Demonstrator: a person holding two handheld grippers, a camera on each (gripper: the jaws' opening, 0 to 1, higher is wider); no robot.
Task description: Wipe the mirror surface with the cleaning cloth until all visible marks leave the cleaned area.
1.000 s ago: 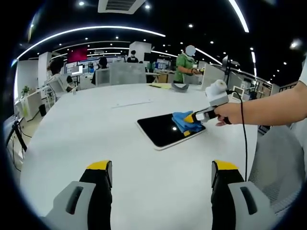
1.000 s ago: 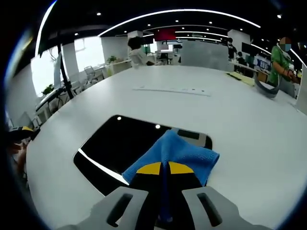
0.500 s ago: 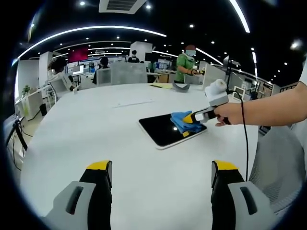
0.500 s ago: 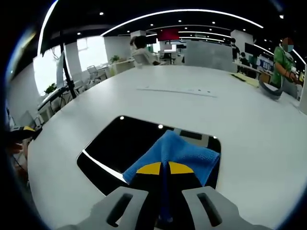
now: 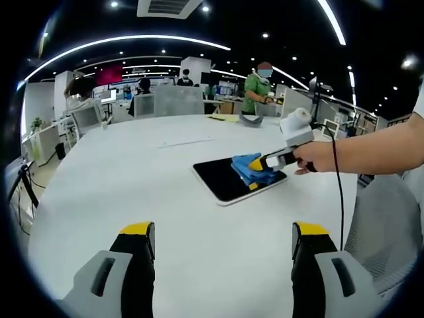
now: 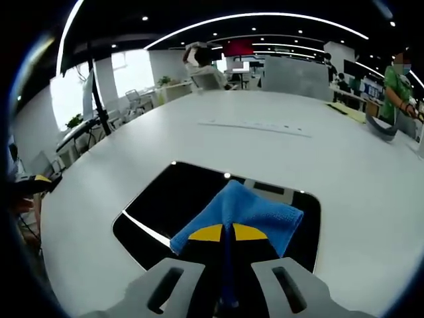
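Presently right gripper (image 6: 224, 233) clenches soft, limp cloth (image 6: 248, 212) (bunched fold) on mirror (image 6: 179, 199); left gripper (image 5: 218, 232) released.

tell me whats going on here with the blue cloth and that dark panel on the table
A person is wiping a mirror that lies flat on a white table. The right tongs are shut on a blue cleaning cloth and press it onto the mirror's near corner. The left tongs are open, hovering above the table short of the mirror. No marks stand out on the dark glass from here.
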